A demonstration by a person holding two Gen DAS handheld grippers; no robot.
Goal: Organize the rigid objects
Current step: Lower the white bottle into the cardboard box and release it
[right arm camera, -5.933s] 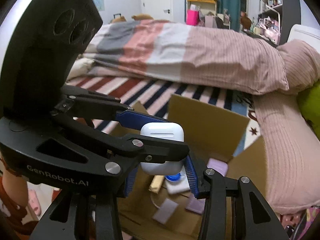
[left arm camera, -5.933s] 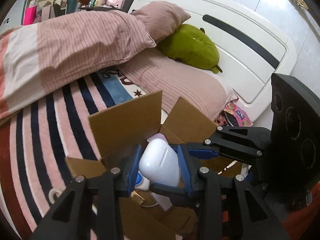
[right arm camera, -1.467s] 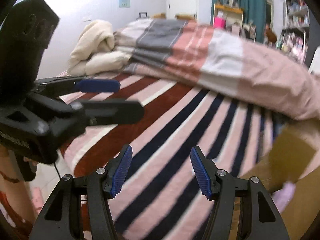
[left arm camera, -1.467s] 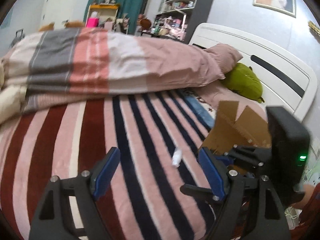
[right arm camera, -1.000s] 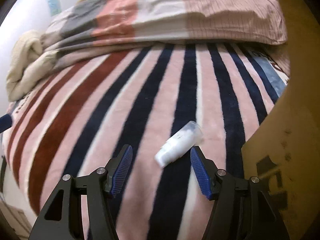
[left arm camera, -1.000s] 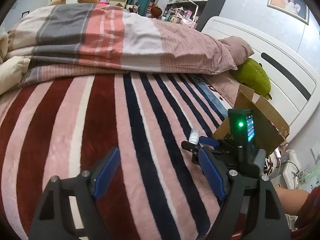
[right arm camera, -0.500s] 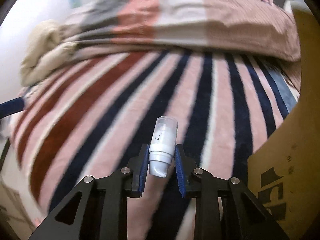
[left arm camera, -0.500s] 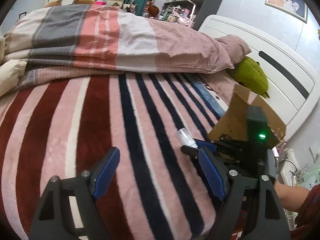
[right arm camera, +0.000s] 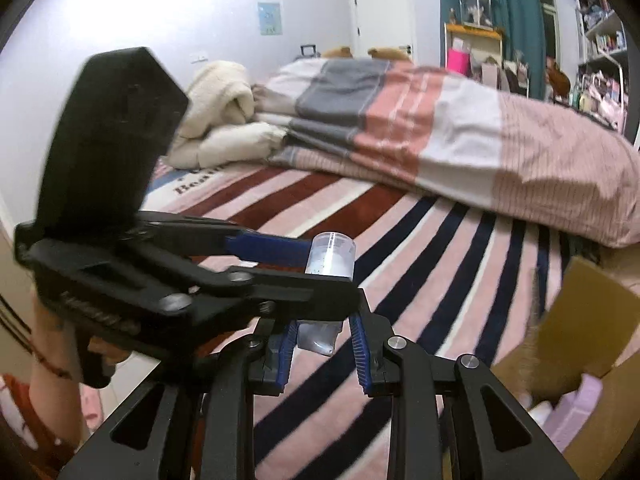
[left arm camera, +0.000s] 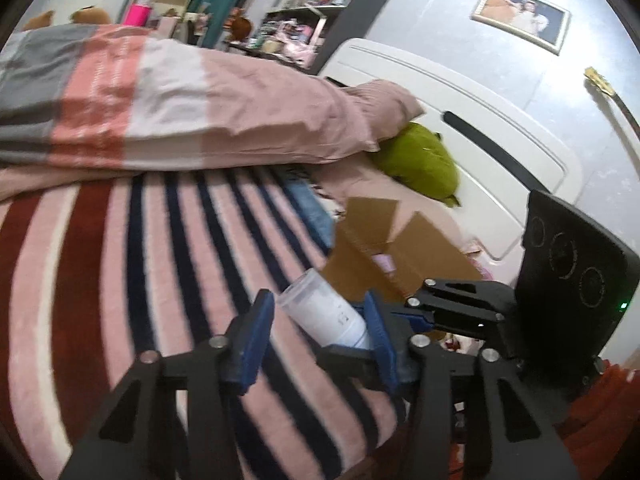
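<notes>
A small white bottle [left arm camera: 320,312] with a clear cap hangs above the striped blanket [left arm camera: 120,280], tilted. My right gripper [right arm camera: 322,324] is shut on its lower end; its cap [right arm camera: 331,258] sticks up past the jaws. My left gripper [left arm camera: 316,316] reaches in from the side. Its jaws are closing around the bottle's upper part, with a gap still showing on one side. In the right wrist view the left gripper [right arm camera: 330,272] crosses from the left. In the left wrist view the right gripper [left arm camera: 360,338] comes in from the right. An open cardboard box [left arm camera: 360,248] stands just behind.
A folded striped duvet [right arm camera: 440,128] lies across the far side of the bed, cream blankets [right arm camera: 224,120] at its end. A green plush [left arm camera: 420,160] leans on the white headboard [left arm camera: 500,152]. The box [right arm camera: 584,320] holds pale purple items. A person's hand [right arm camera: 100,356] grips the left tool.
The bottle lay on the blanket a second ago; my right gripper shut on it and lifted it. The left gripper swung in and its jaws narrowed around the bottle.
</notes>
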